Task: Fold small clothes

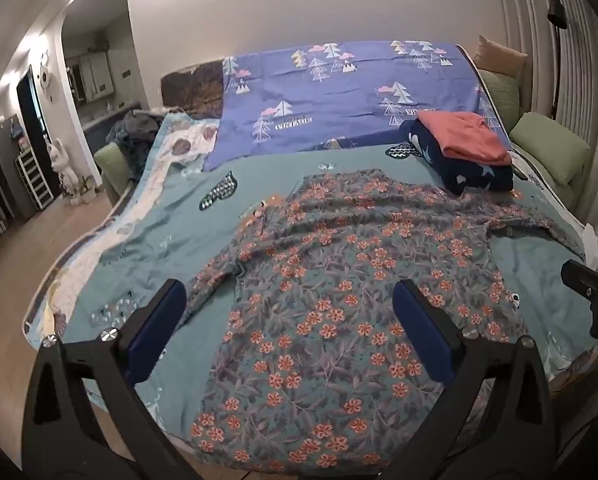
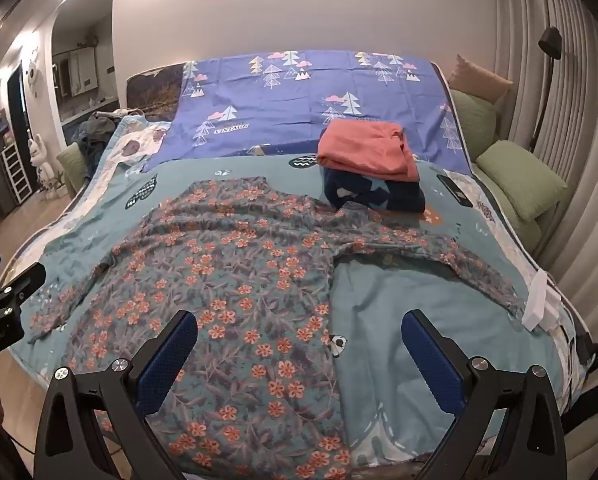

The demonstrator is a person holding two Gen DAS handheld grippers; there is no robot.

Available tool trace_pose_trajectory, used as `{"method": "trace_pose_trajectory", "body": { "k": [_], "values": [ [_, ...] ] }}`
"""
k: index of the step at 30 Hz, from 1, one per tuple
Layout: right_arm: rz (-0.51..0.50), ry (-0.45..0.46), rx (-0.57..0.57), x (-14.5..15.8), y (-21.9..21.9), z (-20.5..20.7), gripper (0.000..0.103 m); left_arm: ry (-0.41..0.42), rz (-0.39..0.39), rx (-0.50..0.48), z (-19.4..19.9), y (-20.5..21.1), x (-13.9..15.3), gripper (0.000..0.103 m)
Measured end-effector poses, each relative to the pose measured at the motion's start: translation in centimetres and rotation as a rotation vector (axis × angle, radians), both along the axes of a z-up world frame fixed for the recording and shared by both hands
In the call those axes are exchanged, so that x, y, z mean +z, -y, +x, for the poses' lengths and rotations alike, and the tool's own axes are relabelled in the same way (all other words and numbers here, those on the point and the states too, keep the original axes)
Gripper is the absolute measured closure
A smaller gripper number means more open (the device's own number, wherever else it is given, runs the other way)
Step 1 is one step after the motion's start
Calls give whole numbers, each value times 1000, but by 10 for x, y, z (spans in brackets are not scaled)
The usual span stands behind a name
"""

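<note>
Blue pads wide apart on the left gripper (image 1: 289, 300), nothing between them, hanging low over the near edge of the bed (image 1: 187, 216) and aimed along the floral shirt (image 1: 339, 280). Right gripper (image 2: 299, 334) mirrors it: fingers spread, empty, hovering above the shirt's hem where cloth meets teal sheet. The shirt lies flat, sleeves out toward 9 and 3 o'clock, collar end toward 12. Beyond it, at about 1 o'clock, a folded pink garment (image 2: 365, 152) sits atop a folded navy one (image 2: 375, 196). A purple sheet (image 2: 319, 96) with tree prints drapes at 12 o'clock. Green cushions (image 2: 519, 176) rest at 2 o'clock.
</note>
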State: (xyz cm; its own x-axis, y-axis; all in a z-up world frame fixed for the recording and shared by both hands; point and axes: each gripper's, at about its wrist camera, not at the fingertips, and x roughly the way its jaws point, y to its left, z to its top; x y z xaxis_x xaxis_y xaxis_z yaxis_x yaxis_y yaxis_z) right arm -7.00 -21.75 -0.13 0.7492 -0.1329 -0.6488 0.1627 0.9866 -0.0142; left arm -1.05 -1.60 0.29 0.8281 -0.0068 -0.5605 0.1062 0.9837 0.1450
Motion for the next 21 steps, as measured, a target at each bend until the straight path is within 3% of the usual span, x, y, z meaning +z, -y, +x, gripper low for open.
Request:
{"method": "trace_pose_trajectory", "body": {
  "k": [5, 14, 21],
  "values": [
    [-7, 1, 0, -1, -4, 0, 0, -28, -47, -25, 0, -5, 0, 0],
    [-13, 3, 1, 3, -3, -2, 0, -61, -39, 61, 4, -13, -3, 0],
    [-18, -1, -5, 5, -1, -3, 0, -80, -73, 57, 4, -18, -3, 0]
  ]
}}
